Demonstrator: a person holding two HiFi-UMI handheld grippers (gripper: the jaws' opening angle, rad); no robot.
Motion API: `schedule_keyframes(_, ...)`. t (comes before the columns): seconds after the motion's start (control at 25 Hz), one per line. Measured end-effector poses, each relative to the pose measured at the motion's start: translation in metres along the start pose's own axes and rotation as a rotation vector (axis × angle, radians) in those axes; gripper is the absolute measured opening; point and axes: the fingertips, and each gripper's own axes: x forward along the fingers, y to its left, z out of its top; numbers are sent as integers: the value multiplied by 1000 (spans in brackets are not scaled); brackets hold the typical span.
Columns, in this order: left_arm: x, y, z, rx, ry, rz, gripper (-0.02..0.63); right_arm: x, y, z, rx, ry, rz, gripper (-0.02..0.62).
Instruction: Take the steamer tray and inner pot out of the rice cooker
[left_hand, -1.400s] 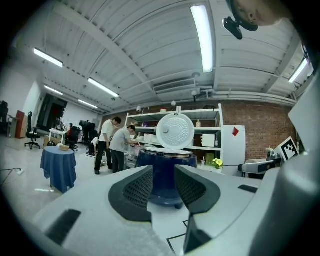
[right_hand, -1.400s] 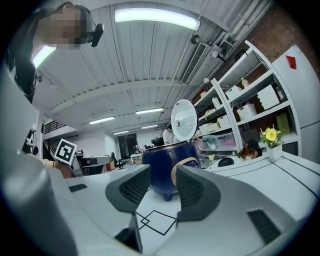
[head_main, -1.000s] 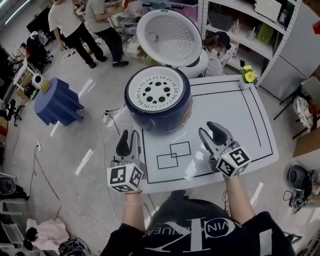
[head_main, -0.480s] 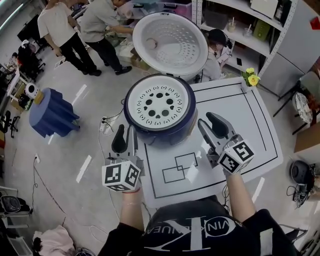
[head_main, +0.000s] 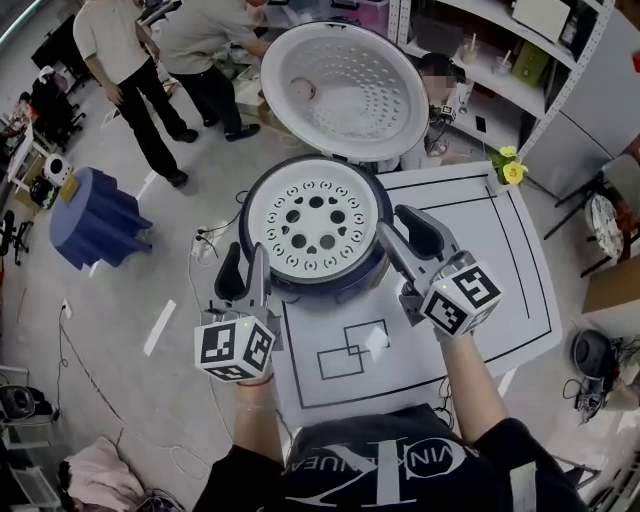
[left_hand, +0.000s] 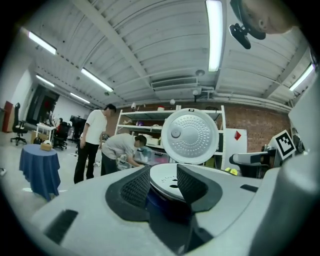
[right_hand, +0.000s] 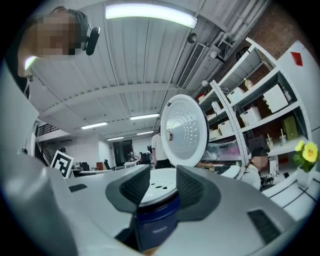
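Two people (head_main: 160, 60) stand on the floor beyond the table's far left corner, one upright and one bending over, with a blue-draped stand (head_main: 95, 215) well apart from them off the table's left edge.

On the white table (head_main: 500, 260), which is marked with black lines, the dark blue rice cooker (head_main: 312, 290) sits at the far left corner. Its lid (head_main: 345, 90) is thrown back and stands upright behind the body, the dimpled white inside facing the person. The steamer tray (head_main: 315, 222), a white disc pierced with round holes, lies seated in the top of the cooker. It covers the opening, so the inner pot cannot be seen.

The person reaches in from the near edge with both tools held level, one to each side of the cooker. The left gripper (head_main: 246, 262) is close against the cooker's near left side. Its jaws are opening, and in the left gripper view the tray's rim (left_hand: 167, 179) shows in the gap between them with neither pad pressing on it. The right gripper (head_main: 397, 222) is just beside the cooker's right side with its jaws apart. The right gripper view shows the tray's edge (right_hand: 159, 189) and the blue wall (right_hand: 157, 222) in that gap, again unclamped. Whether either tool's tips reach the rim I cannot tell.

A small bunch of yellow flowers (head_main: 512, 172) stands at the table's far right corner.
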Motion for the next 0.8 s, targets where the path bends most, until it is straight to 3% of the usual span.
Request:
schedule_keyframes(0.44,33,8,-5,91,97,53,160,60,-20,-18,-233,317,-49,172)
schedule_keyframes(0.8,42,7,-9,140,119,64,160,77,-33,-29,-247,399,-69,199)
